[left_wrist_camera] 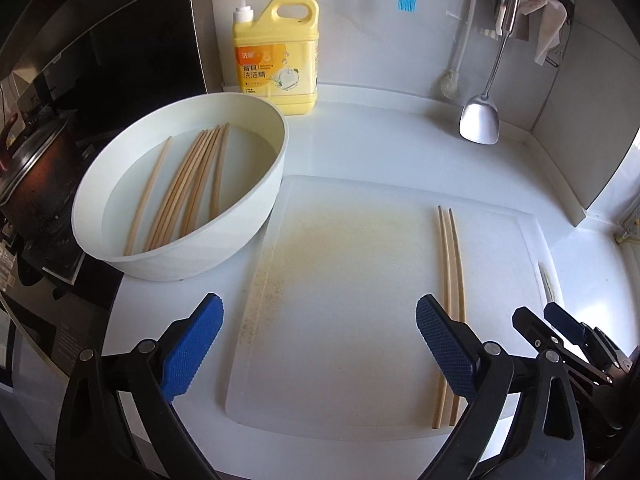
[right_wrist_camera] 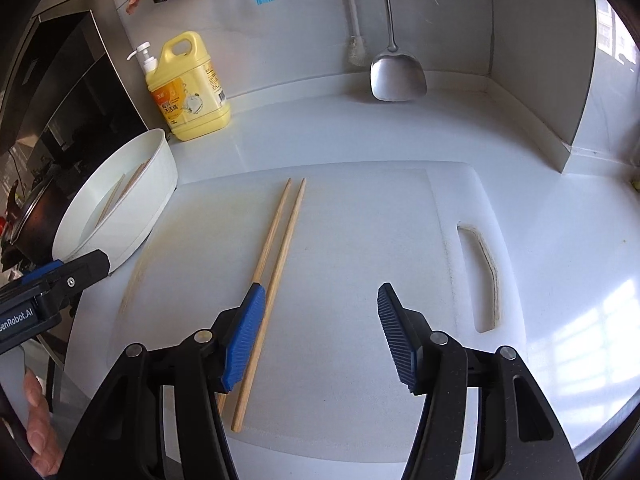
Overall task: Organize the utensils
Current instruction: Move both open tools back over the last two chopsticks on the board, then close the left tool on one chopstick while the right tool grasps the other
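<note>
Both claws empty, jaws apart: left claw (left_wrist_camera: 318, 354) wide over the cutting board (left_wrist_camera: 340, 280), right claw (right_wrist_camera: 320, 334) partly spread. Two chopsticks (right_wrist_camera: 276, 264) lie on board, toward its right side. More chopsticks (left_wrist_camera: 188, 188) in white bowl (left_wrist_camera: 240, 236) near counter's (left_wrist_camera: 380, 148) left edge.

The yellow detergent jug (left_wrist_camera: 278, 54) carried Chinese chars on its orange label, the big lines reading 餐具 over 洗洁精; the small print and white brand mark above were too small to read. The left gripper (right_wrist_camera: 76, 268) body showed white lettering "enRobot.AI", cut off at frame edge. No other legible txt.
</note>
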The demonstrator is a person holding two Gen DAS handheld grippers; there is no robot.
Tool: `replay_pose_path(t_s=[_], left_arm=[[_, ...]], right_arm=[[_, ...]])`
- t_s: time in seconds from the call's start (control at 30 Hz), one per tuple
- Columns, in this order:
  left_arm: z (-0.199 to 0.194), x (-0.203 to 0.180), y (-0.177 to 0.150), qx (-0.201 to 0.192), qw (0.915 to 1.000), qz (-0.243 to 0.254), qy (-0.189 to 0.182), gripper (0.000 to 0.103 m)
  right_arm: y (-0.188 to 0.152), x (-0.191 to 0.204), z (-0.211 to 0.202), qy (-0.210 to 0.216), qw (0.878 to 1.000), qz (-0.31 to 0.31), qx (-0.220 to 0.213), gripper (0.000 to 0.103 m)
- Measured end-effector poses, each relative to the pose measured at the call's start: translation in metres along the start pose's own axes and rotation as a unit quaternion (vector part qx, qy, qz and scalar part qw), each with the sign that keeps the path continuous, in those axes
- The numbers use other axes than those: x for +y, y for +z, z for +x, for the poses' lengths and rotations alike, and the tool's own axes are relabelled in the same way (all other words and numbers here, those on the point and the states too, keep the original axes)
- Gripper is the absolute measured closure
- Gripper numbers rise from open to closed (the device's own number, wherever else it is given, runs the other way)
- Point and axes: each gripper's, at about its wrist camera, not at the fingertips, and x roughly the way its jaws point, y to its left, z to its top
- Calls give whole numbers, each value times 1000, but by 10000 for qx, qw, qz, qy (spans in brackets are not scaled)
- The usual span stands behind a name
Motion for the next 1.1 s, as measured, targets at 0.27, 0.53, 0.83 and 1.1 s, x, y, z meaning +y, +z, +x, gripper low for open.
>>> replay_pose_path(t_s=[0.27, 0.53, 0.83, 1.1], left_arm=[[26, -7, -13, -75, 9997, 216, 1, 7], [33, -3, -8, -298, 9992, 260, -5, 7], [40, 2, -8, -231, 9993, 283, -73, 7], [45, -3, -12, -214, 9992, 307, -109, 7]], right_arm=[[-10, 9, 22, -160, 9996, 110, -215, 47], [-12, 23, 36, -337, 9988, 38, -367, 47], [-15, 36, 46, -606, 9974, -166, -361, 47], [-21, 45, 51, -866, 9940, -473, -464, 48]])
